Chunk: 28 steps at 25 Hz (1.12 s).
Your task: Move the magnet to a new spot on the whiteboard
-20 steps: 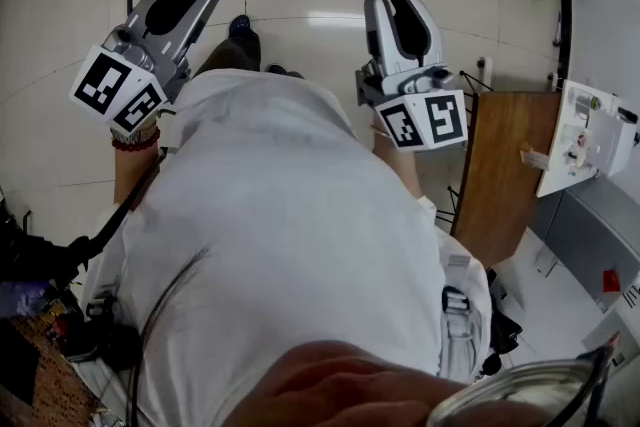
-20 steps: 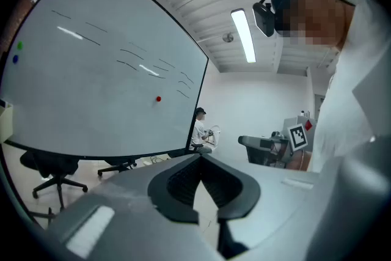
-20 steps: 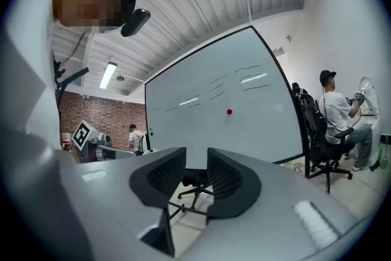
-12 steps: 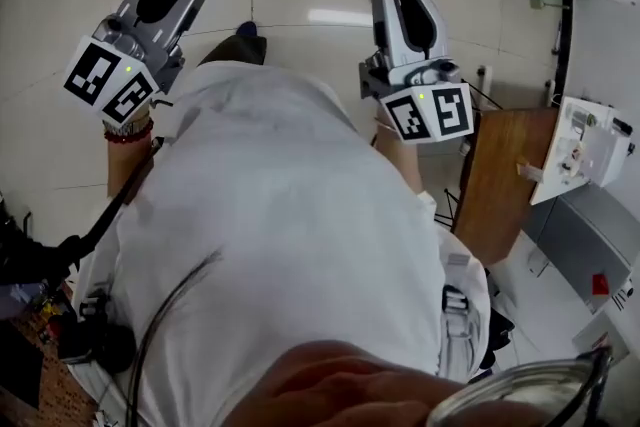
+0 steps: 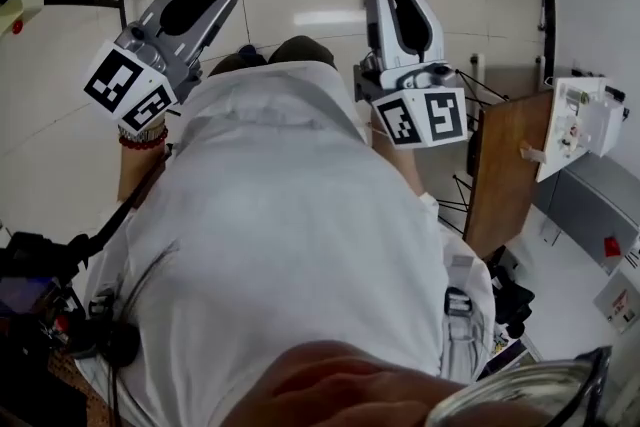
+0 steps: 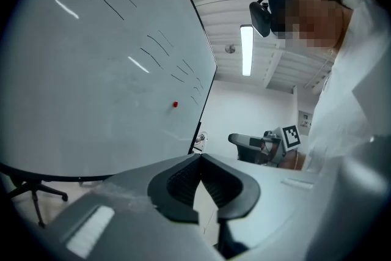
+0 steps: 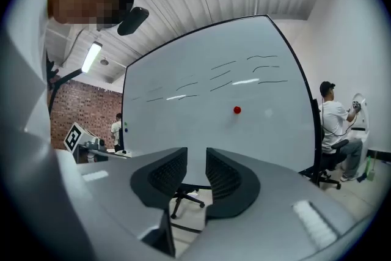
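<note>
The whiteboard (image 7: 183,107) carries only a few thin dark strokes across its upper part, too faint for me to read as words. The marker cubes (image 5: 422,119) on both grippers bear black-and-white square patterns with no lettering. The magnet (image 7: 237,110), a small red dot, sits on the whiteboard's face just below those strokes, right of the board's middle. It looks round, so I can tell no long axis or pointing direction. My left gripper (image 6: 198,159) is empty, its jaw tips brought together, and it sees the whiteboard at a steep slant. My right gripper (image 7: 196,163) faces the whiteboard squarely, empty, jaws a narrow gap apart and well short of the board, with the magnet in plain sight above them. An office chair (image 7: 183,197) stands below the whiteboard's lower edge. A seated person (image 7: 333,122) in white is beyond the whiteboard's right edge. Another person (image 7: 116,129) stands past its left edge, before a brick wall (image 7: 76,108)
</note>
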Tool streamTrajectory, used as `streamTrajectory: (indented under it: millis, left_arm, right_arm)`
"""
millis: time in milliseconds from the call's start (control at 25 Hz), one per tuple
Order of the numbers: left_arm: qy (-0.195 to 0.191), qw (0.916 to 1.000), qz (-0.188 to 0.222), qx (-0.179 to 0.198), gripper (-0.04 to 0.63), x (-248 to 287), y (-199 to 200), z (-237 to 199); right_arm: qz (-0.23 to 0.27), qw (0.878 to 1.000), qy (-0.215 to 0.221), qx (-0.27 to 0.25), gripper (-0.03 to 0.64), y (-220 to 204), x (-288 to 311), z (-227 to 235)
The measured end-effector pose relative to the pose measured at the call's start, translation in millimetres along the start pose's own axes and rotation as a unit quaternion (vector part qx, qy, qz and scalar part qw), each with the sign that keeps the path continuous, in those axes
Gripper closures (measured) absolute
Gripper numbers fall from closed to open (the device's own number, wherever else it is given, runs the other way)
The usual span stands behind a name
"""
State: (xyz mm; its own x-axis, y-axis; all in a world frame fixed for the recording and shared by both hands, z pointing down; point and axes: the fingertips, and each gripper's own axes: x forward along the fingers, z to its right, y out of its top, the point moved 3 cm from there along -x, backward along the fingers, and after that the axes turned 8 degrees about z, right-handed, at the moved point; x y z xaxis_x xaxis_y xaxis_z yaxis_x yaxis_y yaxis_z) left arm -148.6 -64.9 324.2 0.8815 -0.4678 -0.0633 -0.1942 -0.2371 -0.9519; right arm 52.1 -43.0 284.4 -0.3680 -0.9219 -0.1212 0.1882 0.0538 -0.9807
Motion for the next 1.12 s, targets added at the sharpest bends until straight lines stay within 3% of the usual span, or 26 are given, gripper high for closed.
streamTrajectory:
  millis: [200, 320, 480, 680, 840, 1120]
  left_arm:
    - [-0.014, 0.9995, 0.007, -0.027, 0.598, 7, -5, -11]
    - [0.009, 0.9995, -0.01, -0.029, 0.597, 17, -19, -29]
    - [0.022, 0.9991, -0.023, -0.028, 0.598, 35, -23, -54]
    - [0.015, 0.9995, -0.015, -0.024, 0.597, 75, -8, -76]
    - [0.002, 0.9996, -0.024, -0.012, 0.597, 117, 2, -88]
    - [0.013, 0.9995, -0.024, -0.017, 0.598, 140, 16, -95]
  right_arm:
    - [0.003, 0.999, -0.04, -0.01, 0.517, 10, 17, 31]
    - [0.0, 1.0, -0.019, 0.001, 0.517, 11, 38, 42]
    - [0.004, 0.999, 0.002, -0.042, 0.514, 13, 76, 54]
    - [0.01, 0.999, -0.001, -0.049, 0.505, 13, 126, 101]
    - [0.027, 0.996, -0.008, -0.083, 0.499, 33, 170, 139]
    - [0.049, 0.99, -0.03, -0.127, 0.494, 61, 214, 155]
